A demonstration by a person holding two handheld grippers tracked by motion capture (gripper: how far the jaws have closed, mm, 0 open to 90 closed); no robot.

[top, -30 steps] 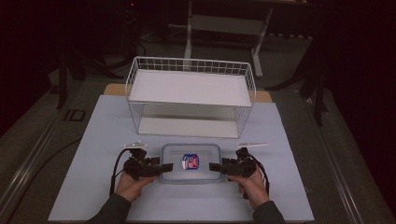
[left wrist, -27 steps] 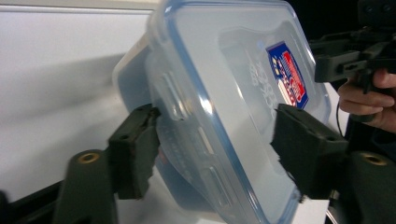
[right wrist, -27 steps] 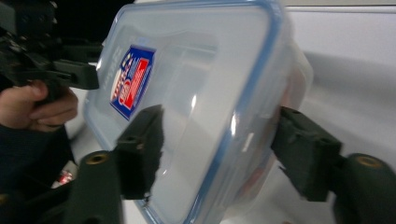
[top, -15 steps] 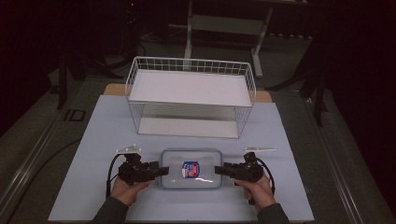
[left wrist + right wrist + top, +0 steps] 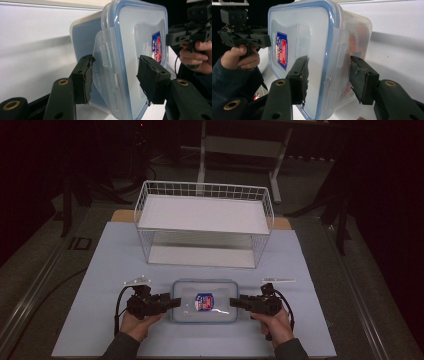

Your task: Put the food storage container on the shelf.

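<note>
A pale blue-white sheet [image 5: 105,285] is covering the table, and a strip of the wooden tabletop [image 5: 122,215] is peeking out behind it. Beyond the table, the room is lying in darkness — light is falling on the sheet alone. A grey metal stand [image 5: 240,145] is standing behind the table; dark grey floor [image 5: 40,270] is flanking it — black cables [image 5: 112,185] are trailing to its far left.

High view: the lidded container [image 5: 205,301] lies on the mat [image 5: 100,270] at centre, the wire rack [image 5: 204,222] at its 12 o'clock. The left gripper [image 5: 172,302] sits at its 9 o'clock, the right gripper [image 5: 235,302] at 3 o'clock.
</note>
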